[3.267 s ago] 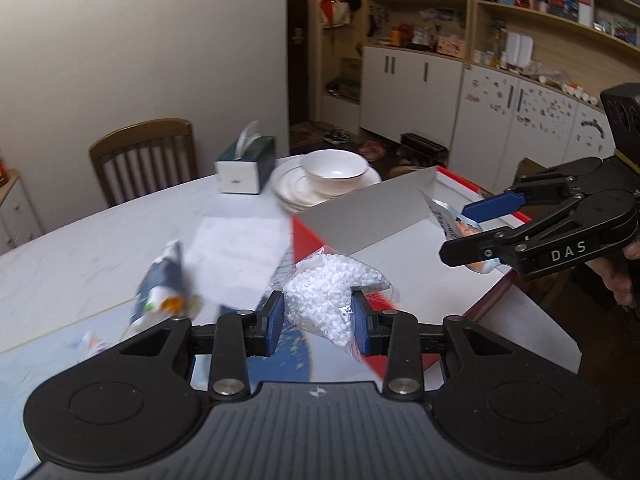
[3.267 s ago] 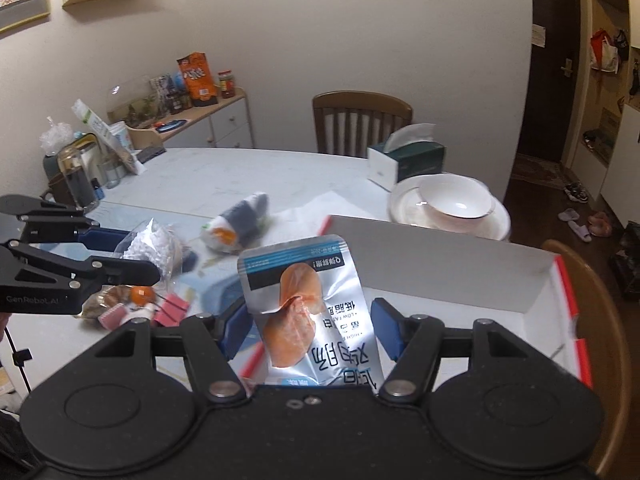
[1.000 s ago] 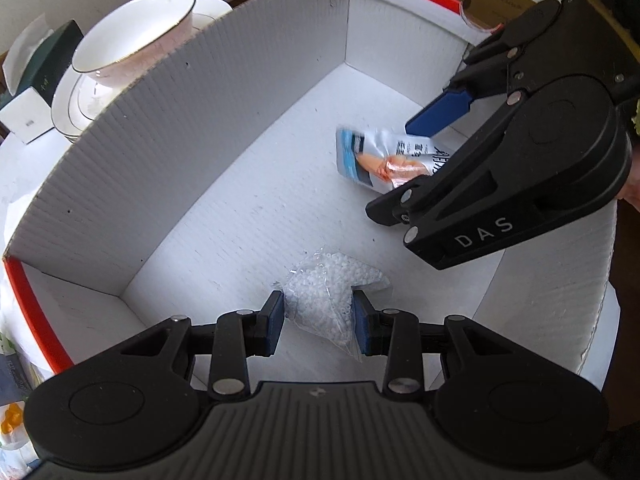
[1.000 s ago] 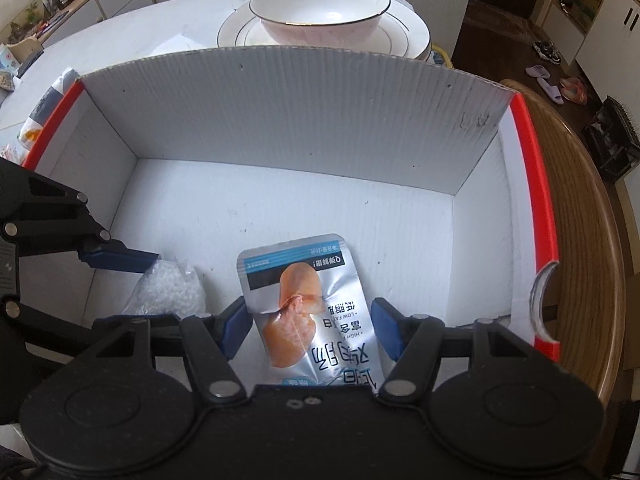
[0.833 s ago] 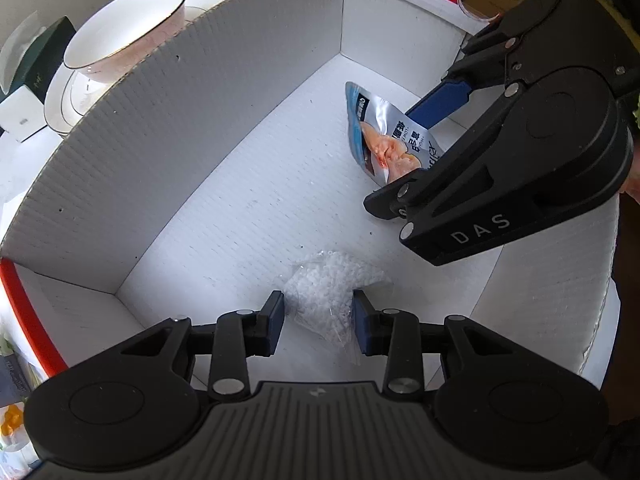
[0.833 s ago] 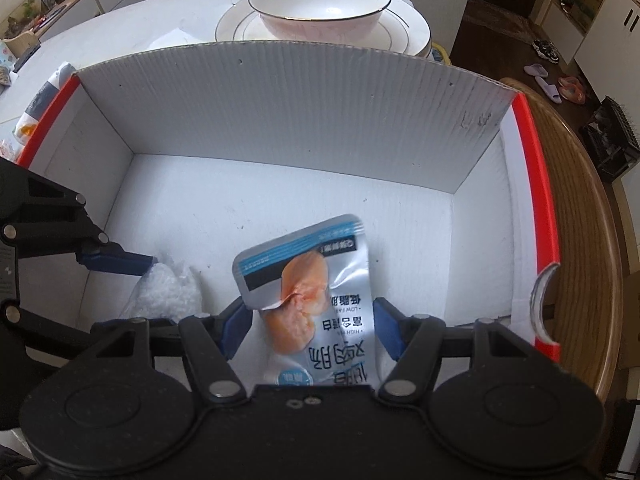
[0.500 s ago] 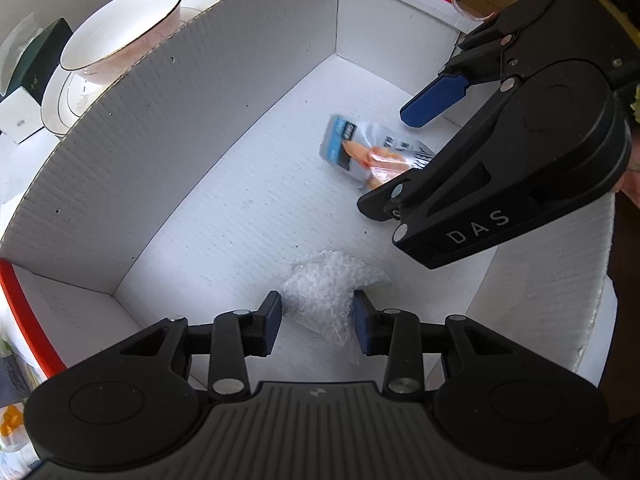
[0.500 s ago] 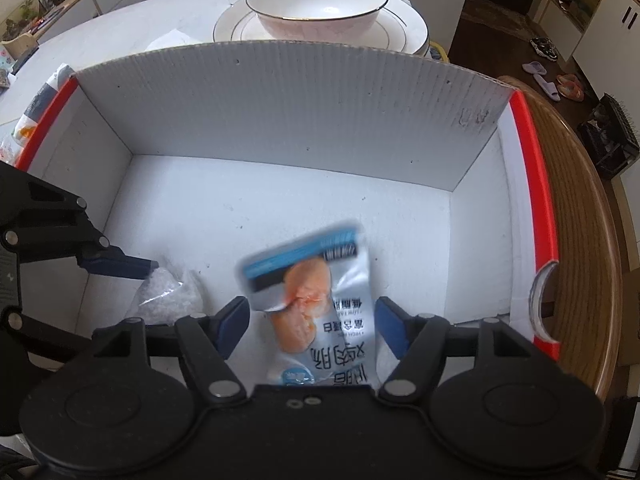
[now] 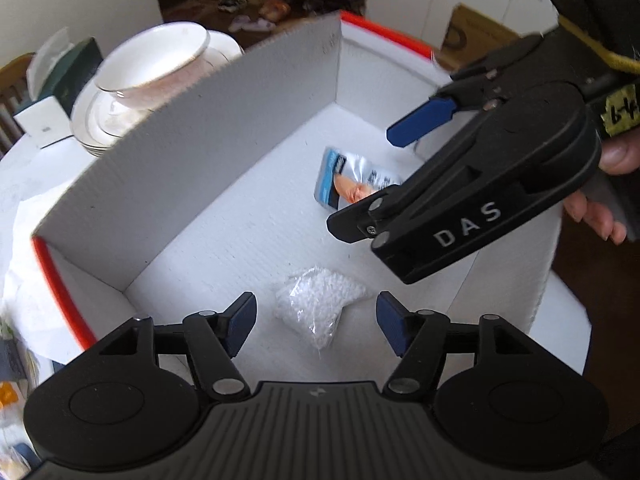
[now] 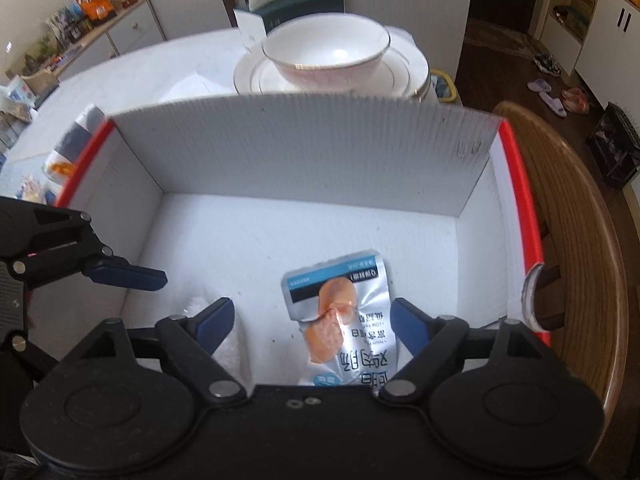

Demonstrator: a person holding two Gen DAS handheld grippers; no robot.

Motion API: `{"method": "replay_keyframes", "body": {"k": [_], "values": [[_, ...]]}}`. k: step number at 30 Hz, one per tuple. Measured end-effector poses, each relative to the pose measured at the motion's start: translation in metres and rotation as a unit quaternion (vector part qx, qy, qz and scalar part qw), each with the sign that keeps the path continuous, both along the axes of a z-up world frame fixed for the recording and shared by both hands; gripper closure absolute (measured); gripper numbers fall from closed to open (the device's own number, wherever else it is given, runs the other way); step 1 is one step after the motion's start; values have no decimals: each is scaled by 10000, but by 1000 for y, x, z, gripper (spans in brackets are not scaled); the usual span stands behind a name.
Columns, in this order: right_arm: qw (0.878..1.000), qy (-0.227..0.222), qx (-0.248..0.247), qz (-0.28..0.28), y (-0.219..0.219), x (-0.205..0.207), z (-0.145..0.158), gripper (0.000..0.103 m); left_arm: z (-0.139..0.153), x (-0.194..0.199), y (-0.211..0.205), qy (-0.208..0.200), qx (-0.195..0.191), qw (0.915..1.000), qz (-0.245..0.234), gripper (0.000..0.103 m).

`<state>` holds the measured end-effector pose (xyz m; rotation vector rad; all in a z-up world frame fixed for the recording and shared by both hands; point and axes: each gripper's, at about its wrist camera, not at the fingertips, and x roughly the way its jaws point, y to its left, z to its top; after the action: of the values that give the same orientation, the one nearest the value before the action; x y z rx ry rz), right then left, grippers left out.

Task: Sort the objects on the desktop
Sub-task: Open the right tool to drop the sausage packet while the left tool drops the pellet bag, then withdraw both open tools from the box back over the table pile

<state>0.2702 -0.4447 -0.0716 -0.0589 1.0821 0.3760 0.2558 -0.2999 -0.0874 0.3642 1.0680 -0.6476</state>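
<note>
A bag of white pellets (image 9: pixel 320 304) and a silver snack packet (image 10: pixel 344 316) lie on the floor of the white box (image 10: pixel 304 160). The packet lies at two o'clock from the bag. Above them, the left gripper (image 9: pixel 316 322) and right gripper (image 10: pixel 310 320) hold nothing, jaws opening.

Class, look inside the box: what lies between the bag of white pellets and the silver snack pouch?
Only bare white box floor separates the pellet bag from the snack pouch; the left wrist view shows it.
</note>
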Motion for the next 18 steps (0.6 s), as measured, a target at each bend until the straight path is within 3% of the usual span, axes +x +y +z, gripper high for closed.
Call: {"method": "replay_keyframes", "body": {"k": [8,15,18], "values": [[9980,-539,308,72,-7,-19,27,14,26,-17,11,-494,-381,9976,302,38],[9925,-1116,509,-7,-9,-46,42,14,51,-35,29,-867,-833,9902,710,38],[9896,-1352,497,-44,-4,-59,46,14,59,-41,39,-971,-1039,9864,820,32]]}}
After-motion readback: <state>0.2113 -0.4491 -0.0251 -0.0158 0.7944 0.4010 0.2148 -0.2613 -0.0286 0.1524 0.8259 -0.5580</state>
